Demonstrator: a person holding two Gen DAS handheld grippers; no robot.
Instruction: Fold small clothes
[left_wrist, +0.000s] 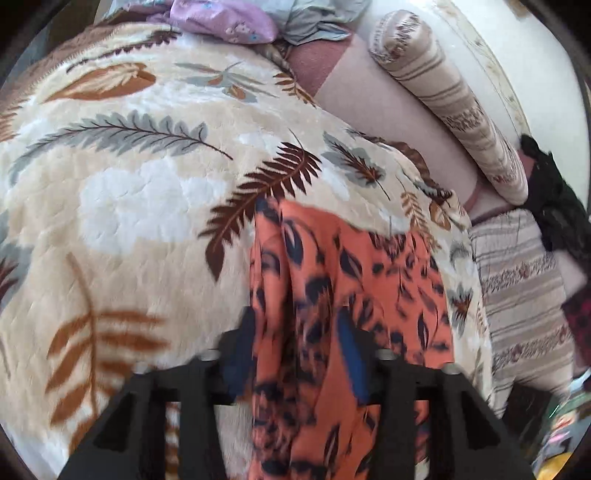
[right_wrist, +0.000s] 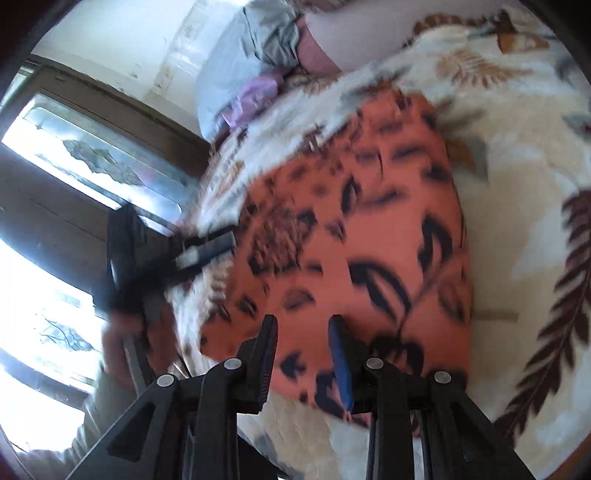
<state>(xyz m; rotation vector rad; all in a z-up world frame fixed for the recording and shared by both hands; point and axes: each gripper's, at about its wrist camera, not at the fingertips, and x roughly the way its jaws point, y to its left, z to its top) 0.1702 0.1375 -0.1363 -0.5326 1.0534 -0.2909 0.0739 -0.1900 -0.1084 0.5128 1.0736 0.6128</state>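
An orange garment with dark leaf print (left_wrist: 347, 280) lies on a cream leaf-patterned blanket (left_wrist: 122, 192). In the left wrist view it drapes between my left gripper's fingers (left_wrist: 299, 343), which stand apart with the cloth hanging over them. In the right wrist view the garment (right_wrist: 369, 221) is spread flat on the blanket. My right gripper (right_wrist: 304, 343) hovers over its near edge, jaws apart and empty. The left gripper (right_wrist: 192, 254) shows blurred at the garment's left edge.
A striped bolster (left_wrist: 450, 99) and striped cushion (left_wrist: 521, 295) lie at the right of the bed. Lilac (left_wrist: 225, 18) and grey clothes (left_wrist: 314, 18) are piled at the far end. A black item (left_wrist: 557, 206) sits at far right. A window (right_wrist: 74, 155) is on the left.
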